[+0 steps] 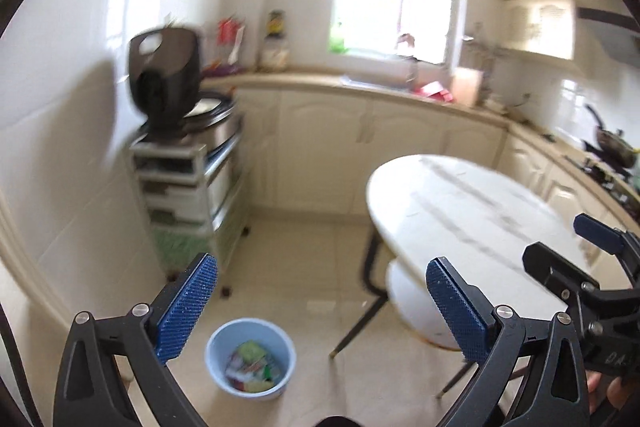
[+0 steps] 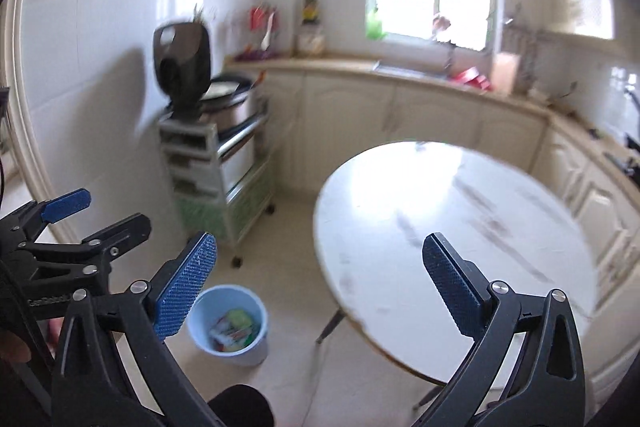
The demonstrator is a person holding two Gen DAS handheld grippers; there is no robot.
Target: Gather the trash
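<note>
A light blue trash bin [image 1: 251, 358] stands on the tiled floor left of the table, with several colourful wrappers [image 1: 252, 367] inside. It also shows in the right wrist view [image 2: 228, 323]. My left gripper [image 1: 320, 307] is open and empty, held high above the floor between the bin and the table. My right gripper [image 2: 316, 287] is open and empty, over the table's near left edge. The right gripper shows at the right edge of the left wrist view [image 1: 568, 251], and the left gripper at the left edge of the right wrist view [image 2: 96, 215].
A white oval marble table [image 2: 440, 211] on dark legs fills the right side, with a lower shelf [image 1: 416, 307] under it. A drawer cart [image 1: 184, 187] with a dark appliance [image 1: 164, 83] stands by the left wall. Cream cabinets and a counter [image 1: 360, 91] run under the window.
</note>
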